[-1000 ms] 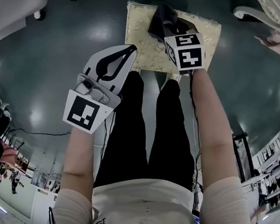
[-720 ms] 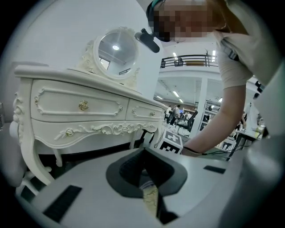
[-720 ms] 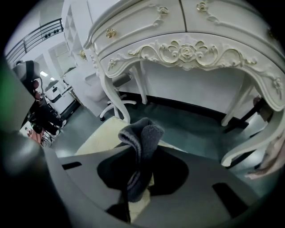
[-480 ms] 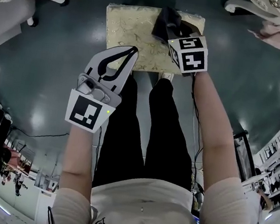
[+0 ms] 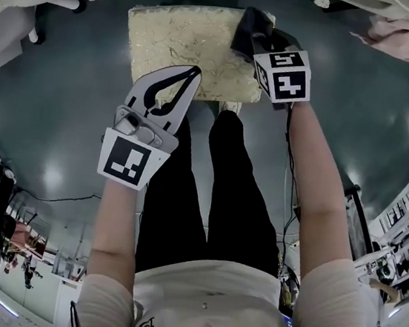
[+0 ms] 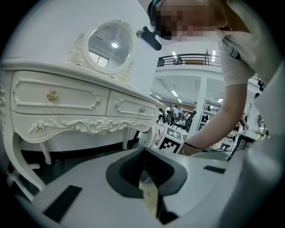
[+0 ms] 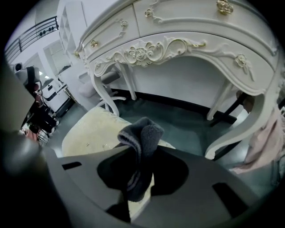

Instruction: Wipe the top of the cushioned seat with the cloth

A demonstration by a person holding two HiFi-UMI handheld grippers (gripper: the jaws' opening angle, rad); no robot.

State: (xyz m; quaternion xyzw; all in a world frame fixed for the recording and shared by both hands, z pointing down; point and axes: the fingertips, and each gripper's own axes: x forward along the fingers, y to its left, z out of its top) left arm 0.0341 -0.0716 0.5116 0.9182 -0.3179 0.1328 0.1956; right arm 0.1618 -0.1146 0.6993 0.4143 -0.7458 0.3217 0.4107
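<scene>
Head view: the right claw pinches a dark grey fuzzy cloth at the far right corner of the pale gold square cushioned seat. The left claw is at its near edge.
Left gripper view: jaws pressed together, empty.
Right gripper view: cloth bunched between the jaws.

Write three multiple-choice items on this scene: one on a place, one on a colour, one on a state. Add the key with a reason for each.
1. Where is the cloth?
A. On the floor
B. In the right gripper, over the cushioned seat
C. On the dressing table

2. What colour is the seat top?
A. Red
B. Blue
C. Cream-gold

3. How is the left gripper?
A. Shut, empty
B. Shut on the cloth
C. Wide open

Key:
1. B: the right gripper view shows the dark grey cloth clamped between its jaws.
2. C: the head view shows pale gold patterned fabric.
3. A: its tips meet with nothing between them.
</scene>
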